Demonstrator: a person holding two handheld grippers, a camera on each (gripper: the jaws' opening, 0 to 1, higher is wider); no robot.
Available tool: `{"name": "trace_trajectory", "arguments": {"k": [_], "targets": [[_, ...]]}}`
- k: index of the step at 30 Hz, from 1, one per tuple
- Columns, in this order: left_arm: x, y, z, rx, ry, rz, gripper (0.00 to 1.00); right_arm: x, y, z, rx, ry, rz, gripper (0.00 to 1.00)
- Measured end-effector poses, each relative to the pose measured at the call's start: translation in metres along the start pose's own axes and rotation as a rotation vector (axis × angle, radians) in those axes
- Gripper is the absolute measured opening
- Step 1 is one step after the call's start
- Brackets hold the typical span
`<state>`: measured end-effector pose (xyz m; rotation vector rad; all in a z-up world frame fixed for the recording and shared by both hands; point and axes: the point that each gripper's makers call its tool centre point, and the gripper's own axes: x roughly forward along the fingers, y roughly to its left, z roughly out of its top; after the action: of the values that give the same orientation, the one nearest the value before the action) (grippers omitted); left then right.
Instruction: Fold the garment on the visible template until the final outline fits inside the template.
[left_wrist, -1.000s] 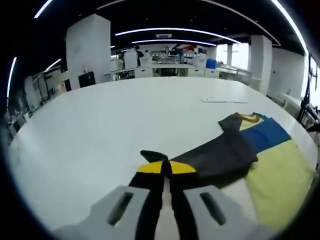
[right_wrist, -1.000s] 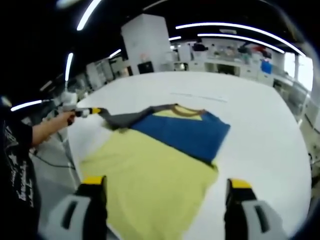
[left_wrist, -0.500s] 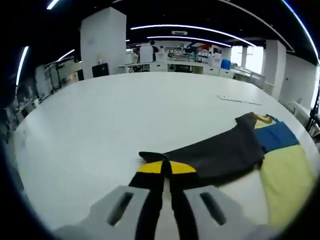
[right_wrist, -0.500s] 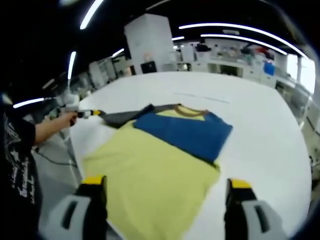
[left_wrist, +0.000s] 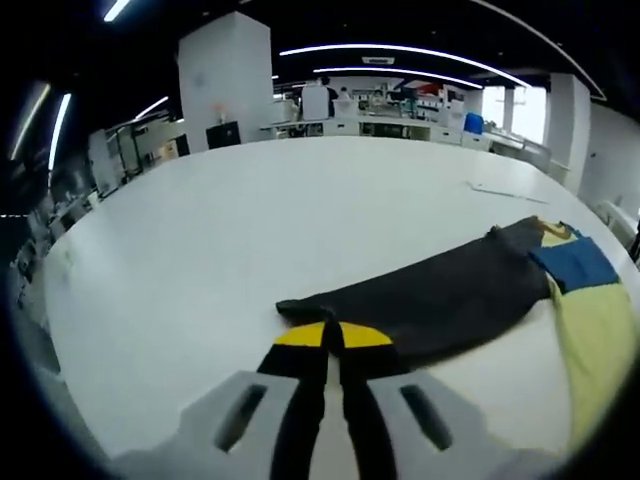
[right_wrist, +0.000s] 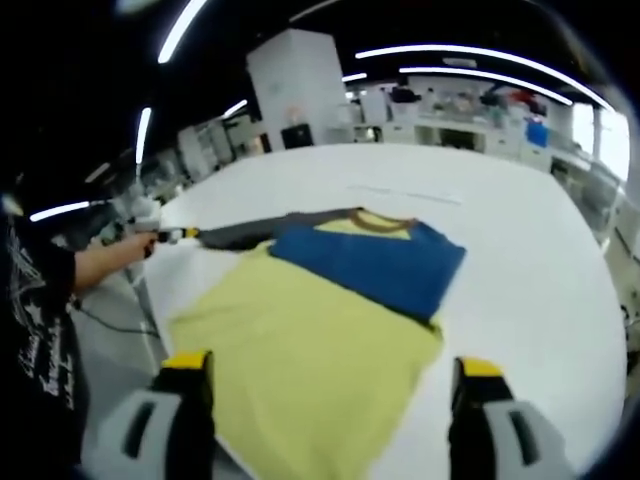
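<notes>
The T-shirt (right_wrist: 330, 330) lies flat on the white worktop (right_wrist: 520, 220), its yellow body nearest my right tongs (right_wrist: 330, 385) and a blue panel (right_wrist: 375, 265) across the chest, ending at a brown-edged collar (right_wrist: 372, 220). One dark grey sleeve (left_wrist: 430, 305) is drawn straight out sideways from the shoulder. In the left gripper view my left tongs (left_wrist: 332, 335) are closed on the cuff end of that sleeve, the yellow tips pressed together with the dark cloth between them; past the sleeve I see the blue panel and a strip of the yellow body at the right edge. In the right gripper view the same tongs appear small at the far left, held in a person's hand (right_wrist: 135, 245) with a black printed sleeve (right_wrist: 40, 330) beside it, the grey sleeve running from them to the shirt.

My right tongs stand wide apart over the near hem of the yellow body, gripping nothing; the hem lies close to the worktop's near edge.

I cannot make out a template outline under the shirt. A thin, pale flat strip (right_wrist: 405, 193) lies on the worktop beyond the collar, well apart from it. Behind the worktop stand a white pillar (left_wrist: 228, 75), desks with equipment (left_wrist: 380, 105), and long ceiling strip lights (right_wrist: 470, 50). Nothing lies on the worktop between the shirt and either pair of tongs.
</notes>
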<state>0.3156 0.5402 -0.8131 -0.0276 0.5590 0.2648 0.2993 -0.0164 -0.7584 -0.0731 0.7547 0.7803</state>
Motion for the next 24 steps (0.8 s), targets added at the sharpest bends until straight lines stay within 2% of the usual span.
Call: {"name": "trace_trajectory", "arguments": {"k": [8, 13, 17, 21, 24], "targets": [[-0.001, 0.007, -0.008, -0.03, 0.018, 0.025, 0.01, -0.003, 0.0, 0.0, 0.009, -0.004, -0.009, 0.99], [-0.001, 0.005, -0.012, -0.005, 0.04, 0.021, 0.04, -0.003, 0.003, -0.001, 0.01, -0.003, -0.01, 0.99], [-0.003, 0.012, -0.011, 0.009, 0.038, 0.052, 0.15, -0.004, 0.005, 0.0, 0.006, -0.005, -0.002, 0.99], [-0.003, 0.015, -0.006, 0.003, 0.025, 0.051, 0.3, -0.005, 0.005, 0.001, 0.008, -0.012, -0.002, 0.99], [-0.001, 0.011, -0.002, -0.007, 0.021, 0.029, 0.3, -0.005, 0.005, -0.001, 0.006, -0.005, -0.006, 0.99]]}}
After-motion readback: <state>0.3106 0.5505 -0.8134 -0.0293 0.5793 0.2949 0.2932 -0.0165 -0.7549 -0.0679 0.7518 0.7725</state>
